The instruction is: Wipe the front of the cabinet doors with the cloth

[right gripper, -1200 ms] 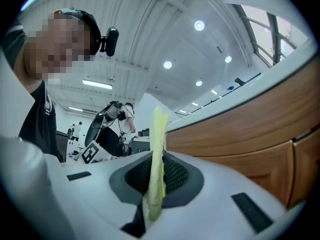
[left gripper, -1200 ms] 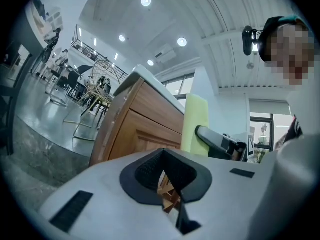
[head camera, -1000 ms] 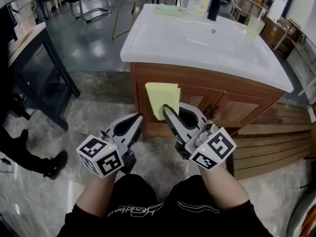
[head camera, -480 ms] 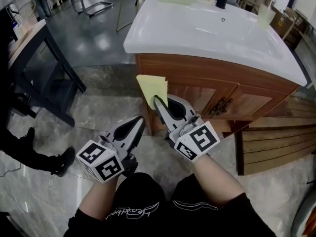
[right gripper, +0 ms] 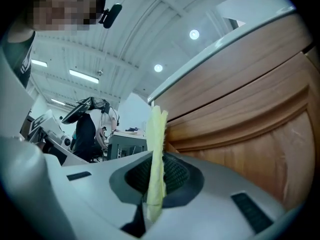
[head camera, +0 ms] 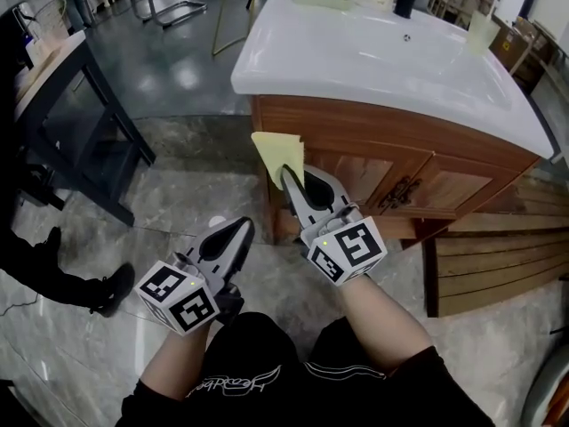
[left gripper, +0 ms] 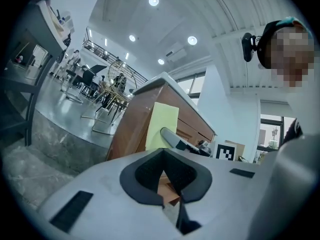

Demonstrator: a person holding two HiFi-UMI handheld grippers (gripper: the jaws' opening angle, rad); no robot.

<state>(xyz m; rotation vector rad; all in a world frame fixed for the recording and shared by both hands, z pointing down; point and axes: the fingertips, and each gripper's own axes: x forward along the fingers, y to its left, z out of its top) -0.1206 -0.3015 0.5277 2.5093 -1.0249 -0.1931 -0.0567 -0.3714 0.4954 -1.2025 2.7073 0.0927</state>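
Both pairs of fingers were together: the right gripper (head camera: 288, 177) clamped the cloth (head camera: 279, 152) by its lower edge, the left gripper (head camera: 240, 229) empty and lower. Cloth stood upright at the left corner of the cabinet (head camera: 373, 136); doors (head camera: 375, 173) lay rightward

One cloth (head camera: 278, 152), two grippers (head camera: 236, 229) (head camera: 291, 178), two doors (head camera: 354, 174) (head camera: 455, 190)

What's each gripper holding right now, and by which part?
The right gripper is shut on the yellow cloth, pinching its lower end. The left gripper is shut, holding nothing.
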